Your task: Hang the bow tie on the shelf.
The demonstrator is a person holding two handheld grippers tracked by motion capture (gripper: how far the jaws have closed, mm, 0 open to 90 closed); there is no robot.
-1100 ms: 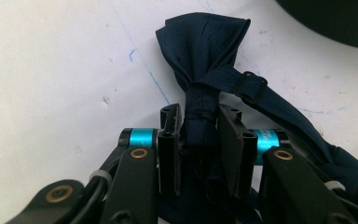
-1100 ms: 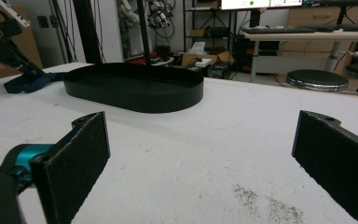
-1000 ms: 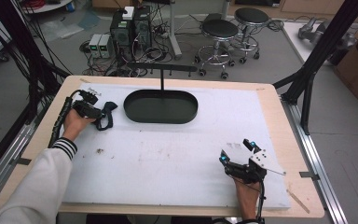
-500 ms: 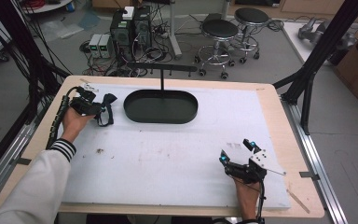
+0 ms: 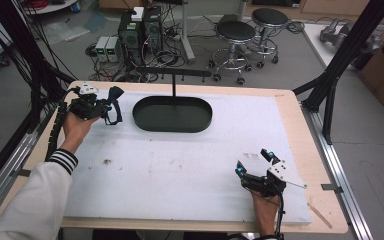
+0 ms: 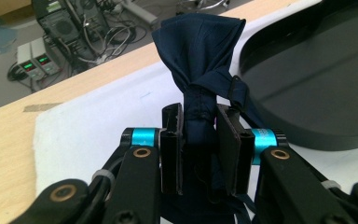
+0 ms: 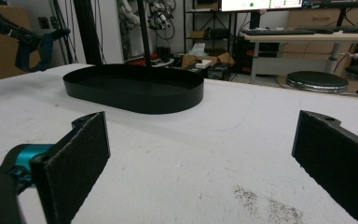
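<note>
White-covered worktop (image 5: 180, 170): left gripper (image 5: 102, 106), jaws clamped on the navy bow tie (image 6: 200, 60), is lifting it clear, nearer the black stand tray (image 5: 172, 114) than before. Right gripper (image 5: 254, 162) is idling, jaws apart; hanging probably follows.

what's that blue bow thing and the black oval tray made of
The bow tie looks like soft woven fabric, dark navy with a slight sheen: it creases and bunches where the left tongs pinch its knot. The oval tray looks like thin sheet metal with a matte black coat, judging by its crisp upright rim; hard plastic is possible.
</note>
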